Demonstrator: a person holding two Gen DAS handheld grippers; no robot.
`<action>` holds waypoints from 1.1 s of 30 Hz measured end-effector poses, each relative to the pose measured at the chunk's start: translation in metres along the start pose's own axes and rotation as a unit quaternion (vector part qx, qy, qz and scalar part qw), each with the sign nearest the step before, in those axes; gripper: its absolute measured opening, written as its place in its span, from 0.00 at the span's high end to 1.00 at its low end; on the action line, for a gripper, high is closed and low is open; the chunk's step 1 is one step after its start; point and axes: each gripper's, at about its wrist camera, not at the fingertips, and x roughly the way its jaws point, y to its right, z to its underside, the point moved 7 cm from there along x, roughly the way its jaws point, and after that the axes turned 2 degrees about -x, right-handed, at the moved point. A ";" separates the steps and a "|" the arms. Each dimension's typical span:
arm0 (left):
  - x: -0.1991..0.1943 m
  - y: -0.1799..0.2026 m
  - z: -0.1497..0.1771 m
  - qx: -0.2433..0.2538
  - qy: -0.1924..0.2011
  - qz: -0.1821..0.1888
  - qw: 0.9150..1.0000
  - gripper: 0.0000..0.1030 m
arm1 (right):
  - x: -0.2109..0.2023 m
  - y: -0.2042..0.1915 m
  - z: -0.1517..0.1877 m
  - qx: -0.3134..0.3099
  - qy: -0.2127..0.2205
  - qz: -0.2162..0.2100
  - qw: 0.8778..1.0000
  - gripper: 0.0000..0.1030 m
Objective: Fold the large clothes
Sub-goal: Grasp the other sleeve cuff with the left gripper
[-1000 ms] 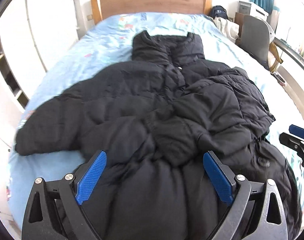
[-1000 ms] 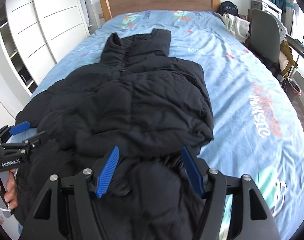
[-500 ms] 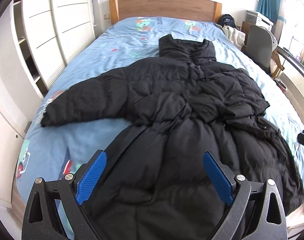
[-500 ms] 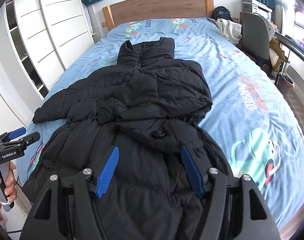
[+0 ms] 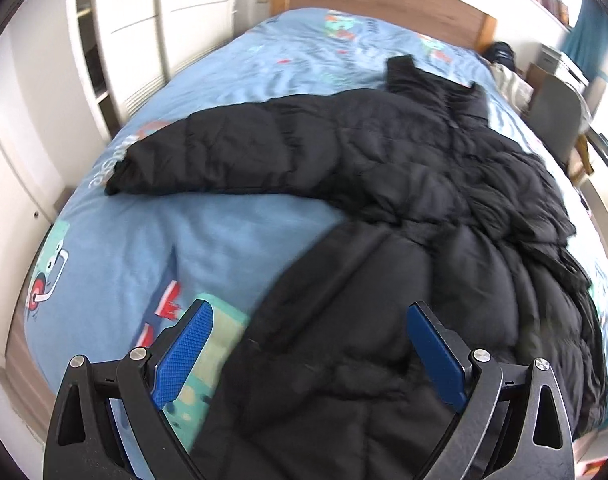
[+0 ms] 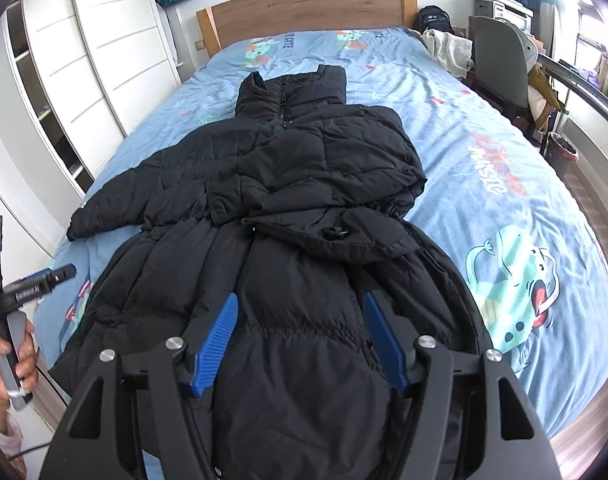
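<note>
In the right wrist view the right gripper (image 6: 299,340) sits at the bottom centre, its blue pads (image 6: 215,344) standing roughly half apart with nothing between them; they hang above the lower part of the black coat (image 6: 295,216) without gripping it. In the left wrist view the left gripper (image 5: 310,354) fills the bottom of the frame, jaws spread wide and empty, one pad over the blue sheet (image 5: 207,232) and the other over the coat's hem. The same gripper shows at the left edge of the right wrist view, held in a hand (image 6: 7,364), with white lettering on its side too small to read surely.

On the sheet, "MUSIC" can be read at centre right of the right wrist view, beside a cartoon dinosaur (image 6: 520,280) at lower right.

The coat lies lengthwise on the bed, collar toward the wooden headboard (image 6: 308,12) at the top, one sleeve stretched toward the left, the other side folded over the chest.
</note>
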 end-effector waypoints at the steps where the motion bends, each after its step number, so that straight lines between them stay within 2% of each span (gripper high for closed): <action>1: 0.006 -0.010 -0.004 -0.012 -0.004 -0.001 1.000 0.06 | 0.003 -0.001 -0.001 0.000 -0.003 0.002 1.000 0.38; 7: 0.045 -0.077 -0.036 -0.093 -0.023 0.002 0.995 0.07 | 0.026 0.000 -0.010 0.008 -0.017 0.008 1.000 0.38; 11: 0.074 -0.123 -0.065 -0.154 -0.028 0.002 0.988 0.08 | 0.043 0.002 -0.018 0.018 -0.024 0.011 0.999 0.38; 16: 0.109 -0.174 -0.085 -0.254 -0.030 0.024 0.967 0.08 | 0.060 0.009 -0.023 0.024 -0.033 0.020 0.999 0.38; 19: 0.128 -0.197 -0.091 -0.311 -0.028 0.045 0.949 0.08 | 0.070 0.015 -0.025 0.025 -0.043 0.026 0.998 0.38; 23: 0.145 -0.219 -0.098 -0.387 -0.011 0.083 0.918 0.08 | 0.082 0.024 -0.028 0.030 -0.051 0.034 0.998 0.38; 26: 0.159 -0.227 -0.102 -0.428 -0.013 0.112 0.897 0.19 | 0.087 0.029 -0.030 0.034 -0.053 0.036 0.997 0.38; 28: 0.166 -0.228 -0.102 -0.446 -0.016 0.128 0.885 0.37 | 0.089 0.030 -0.031 0.034 -0.054 0.035 0.997 0.38; 29: 0.169 -0.227 -0.103 -0.455 -0.017 0.138 0.879 0.40 | 0.089 0.030 -0.032 0.033 -0.054 0.036 0.997 0.38; 30: 0.170 -0.227 -0.103 -0.464 -0.015 0.149 0.873 0.47 | 0.089 0.030 -0.032 0.032 -0.054 0.036 0.997 0.38; 31: 0.171 -0.226 -0.102 -0.471 -0.012 0.161 0.867 0.58 | 0.090 0.031 -0.032 0.031 -0.054 0.036 0.997 0.38; 33: 0.166 -0.224 -0.103 -0.479 -0.005 0.170 0.861 0.71 | 0.090 0.031 -0.032 0.028 -0.055 0.039 0.997 0.38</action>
